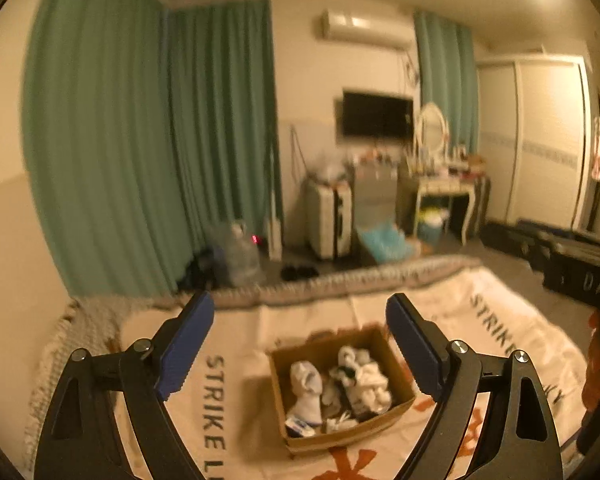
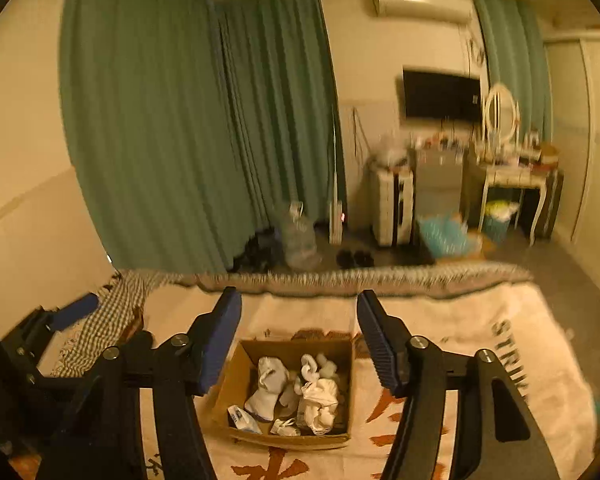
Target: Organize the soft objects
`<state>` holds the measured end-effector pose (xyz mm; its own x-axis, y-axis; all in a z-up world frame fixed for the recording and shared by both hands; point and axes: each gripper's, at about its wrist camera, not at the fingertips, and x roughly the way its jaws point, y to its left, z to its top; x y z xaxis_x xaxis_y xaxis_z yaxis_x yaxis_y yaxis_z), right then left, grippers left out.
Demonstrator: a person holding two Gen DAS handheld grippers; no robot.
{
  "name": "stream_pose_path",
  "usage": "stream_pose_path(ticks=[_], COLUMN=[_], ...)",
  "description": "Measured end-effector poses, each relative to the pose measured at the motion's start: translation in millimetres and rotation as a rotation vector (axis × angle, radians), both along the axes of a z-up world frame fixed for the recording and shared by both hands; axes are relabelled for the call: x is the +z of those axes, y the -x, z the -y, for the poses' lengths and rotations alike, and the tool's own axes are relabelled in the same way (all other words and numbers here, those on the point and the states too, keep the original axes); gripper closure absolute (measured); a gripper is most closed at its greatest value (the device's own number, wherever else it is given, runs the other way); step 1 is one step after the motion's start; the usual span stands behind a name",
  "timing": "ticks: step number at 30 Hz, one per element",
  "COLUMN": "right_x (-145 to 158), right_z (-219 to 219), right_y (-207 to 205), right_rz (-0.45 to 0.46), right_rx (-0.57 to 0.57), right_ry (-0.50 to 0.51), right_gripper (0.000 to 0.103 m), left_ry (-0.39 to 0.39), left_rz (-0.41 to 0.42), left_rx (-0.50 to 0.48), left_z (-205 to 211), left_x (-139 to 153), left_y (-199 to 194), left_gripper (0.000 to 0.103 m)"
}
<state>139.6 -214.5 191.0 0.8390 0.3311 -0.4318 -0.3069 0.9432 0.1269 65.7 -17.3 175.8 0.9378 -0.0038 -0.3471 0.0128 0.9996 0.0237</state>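
Note:
A brown cardboard box sits on a printed cream blanket on the bed, filled with several white socks. My left gripper is open and empty, held above and behind the box. In the right wrist view the same box with the white socks lies below my right gripper, which is open and empty. The left gripper shows at the left edge of that view.
A checked cloth lies at the bed's left edge. Beyond the bed's fringed end are green curtains, a water jug, a suitcase, a dressing table and black cases on the floor.

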Motion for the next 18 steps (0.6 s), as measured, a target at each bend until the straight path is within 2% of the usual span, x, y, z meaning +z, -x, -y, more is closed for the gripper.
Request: stream_pose_path(ticks=[2, 4, 8, 9, 12, 15, 18], right_x=[18.5, 31.7, 41.4, 41.3, 30.1, 4.8, -31.9], right_z=[5.5, 10.7, 18.3, 18.2, 16.3, 10.1, 2.4], right_y=[29.4, 57.0, 99.0, 106.9, 127.3, 134.8, 132.9], right_rz=[0.046, 0.094, 0.171, 0.185, 0.2, 0.179, 0.136], right_rx=[0.009, 0.011, 0.035, 0.026, 0.03, 0.037, 0.027], right_ry=[0.009, 0.014, 0.029, 0.041, 0.032, 0.025, 0.035], right_gripper=[0.033, 0.012, 0.006, 0.002, 0.0, 0.0, 0.0], left_ry=[0.0, -0.003, 0.02, 0.028, 0.029, 0.018, 0.033], left_rz=[0.067, 0.129, 0.193, 0.196, 0.199, 0.193, 0.125], left_rx=[0.007, 0.015, 0.016, 0.015, 0.042, 0.101, 0.092], left_z=[-2.6, -4.9, -12.8, -14.5, -19.8, -17.7, -20.7], left_x=[17.6, 31.0, 38.9, 37.1, 22.9, -3.3, -38.7], left_y=[28.3, 54.9, 88.2, 92.1, 96.5, 99.2, 91.3], left_gripper=[0.01, 0.007, 0.006, 0.006, 0.006, 0.006, 0.006])
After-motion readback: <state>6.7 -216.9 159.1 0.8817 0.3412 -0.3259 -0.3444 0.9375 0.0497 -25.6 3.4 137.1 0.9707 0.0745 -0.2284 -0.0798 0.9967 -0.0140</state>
